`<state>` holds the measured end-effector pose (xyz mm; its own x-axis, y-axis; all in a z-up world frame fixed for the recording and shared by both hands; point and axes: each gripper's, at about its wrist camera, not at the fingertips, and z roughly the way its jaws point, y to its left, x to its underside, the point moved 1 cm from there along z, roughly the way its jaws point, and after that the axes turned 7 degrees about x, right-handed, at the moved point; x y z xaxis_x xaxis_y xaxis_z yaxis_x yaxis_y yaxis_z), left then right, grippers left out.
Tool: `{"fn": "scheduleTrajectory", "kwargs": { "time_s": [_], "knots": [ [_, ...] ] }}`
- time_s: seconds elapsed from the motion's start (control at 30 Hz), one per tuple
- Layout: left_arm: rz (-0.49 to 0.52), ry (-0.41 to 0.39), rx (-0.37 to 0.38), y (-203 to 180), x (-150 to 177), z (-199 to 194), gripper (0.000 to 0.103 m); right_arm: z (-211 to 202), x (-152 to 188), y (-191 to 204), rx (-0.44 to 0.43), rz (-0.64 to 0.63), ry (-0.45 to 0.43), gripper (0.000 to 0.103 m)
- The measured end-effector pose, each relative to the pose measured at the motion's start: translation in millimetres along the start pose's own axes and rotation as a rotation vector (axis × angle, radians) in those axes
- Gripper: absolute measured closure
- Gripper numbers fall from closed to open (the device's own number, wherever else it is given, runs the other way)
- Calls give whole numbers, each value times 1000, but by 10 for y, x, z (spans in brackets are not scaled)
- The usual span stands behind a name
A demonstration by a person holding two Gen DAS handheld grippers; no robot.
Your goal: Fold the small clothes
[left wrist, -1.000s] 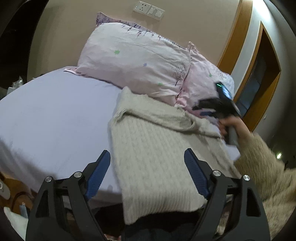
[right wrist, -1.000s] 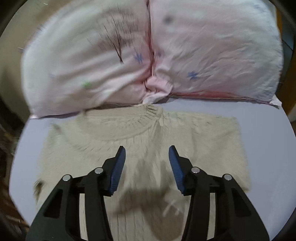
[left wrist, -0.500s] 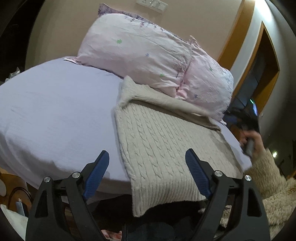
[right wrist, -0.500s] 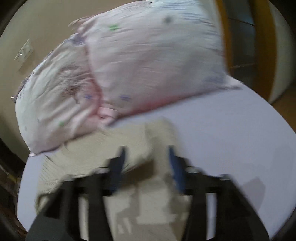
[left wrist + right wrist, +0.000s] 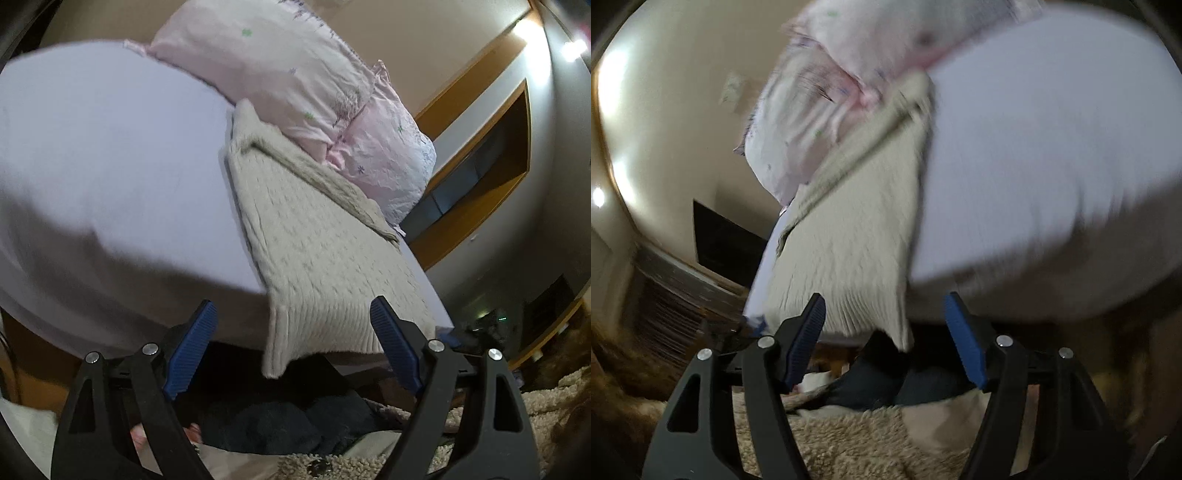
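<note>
On the lavender bed sheet [image 5: 103, 177] lies a cream cable-knit sweater [image 5: 317, 251], spread flat with its ribbed hem hanging a little over the near edge of the mattress. Its far end, where a band of knit is folded across, touches the 2 pink floral pillows [image 5: 295, 74] stacked against the wall. From the right wrist view the same sweater [image 5: 857, 236] runs along the left part of the bed, the sheet [image 5: 1052, 147] filling the right side, though that picture is smeared by motion blur and fine detail is lost.

The left gripper [image 5: 291, 350] hovers just off the bed's near edge, low and in front of the hem, its blue-padded fingers [image 5: 190, 347] spread wide with nothing between them; the hem's hanging corner sits in the gap's line of sight but is not touched. The right gripper [image 5: 886, 339] is likewise spread apart and empty, held near the hem from the other side, its blue pads [image 5: 807, 336] clear of the fabric.

Below both grippers shows dark clothing [image 5: 280, 424] and a fuzzy beige garment [image 5: 849, 443] on the person. A wooden-framed opening [image 5: 491, 177] stands in the wall beyond the bed.
</note>
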<state>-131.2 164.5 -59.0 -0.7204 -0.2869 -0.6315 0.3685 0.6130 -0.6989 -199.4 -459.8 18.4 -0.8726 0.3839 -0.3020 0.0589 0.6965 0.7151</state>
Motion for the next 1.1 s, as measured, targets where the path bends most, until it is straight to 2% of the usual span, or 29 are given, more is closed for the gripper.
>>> {"fn": "scheduleTrajectory", "kwargs": {
  "time_s": [0.07,0.17,0.2,0.23,0.27,0.3,0.33,0.37,0.4,0.43,0.5,0.6,0.73,0.8,0.87,0.9,0.93,1.03,1.1],
  "knots": [
    [-11,9,12,11,49,68,17,232,22,-136,-76,70,50,35],
    [-17,17,34,-24,101,204,18,511,30,-106,-176,78,97,39],
    [-18,16,35,-41,115,238,18,576,32,-61,-205,64,105,48],
    [-19,17,33,-54,119,262,21,603,58,-7,-239,42,110,67],
    [-17,25,26,-77,130,300,24,632,82,40,-259,19,114,79],
    [-13,35,18,-98,141,329,34,657,107,103,-267,-16,117,94],
    [-11,42,15,-105,150,337,50,655,121,132,-261,-37,114,95],
    [-13,55,10,-116,152,361,60,627,126,191,-259,-68,98,95],
    [-19,62,10,-119,152,371,79,582,108,234,-267,-86,79,95],
    [-35,64,20,-129,128,375,89,523,78,279,-281,-98,58,96],
    [-48,43,42,-181,30,345,95,339,-45,419,-310,-137,-13,96],
    [-3,-7,79,-362,-346,290,96,128,-387,809,-318,-239,-111,96],
    [96,-88,11,-651,-1146,425,96,68,-1081,1355,-281,-319,-244,96],
    [123,-149,-59,-701,-1590,602,96,241,-1568,1562,-224,-316,-328,96],
    [136,-188,-167,-618,-2075,977,96,508,-1987,1592,-143,-256,-370,96],
    [138,-186,-195,-568,-2168,1083,96,620,-2122,1541,-110,-223,-377,96],
    [125,-162,-250,-452,-2368,1375,96,777,-2293,1480,-64,-178,-378,96],
    [96,-86,-333,-182,-2558,1874,96,1370,-2684,1148,112,-13,-333,96],
    [73,-35,-363,-29,-2569,2123,96,1594,-2763,987,162,61,-289,96]
  ]
}}
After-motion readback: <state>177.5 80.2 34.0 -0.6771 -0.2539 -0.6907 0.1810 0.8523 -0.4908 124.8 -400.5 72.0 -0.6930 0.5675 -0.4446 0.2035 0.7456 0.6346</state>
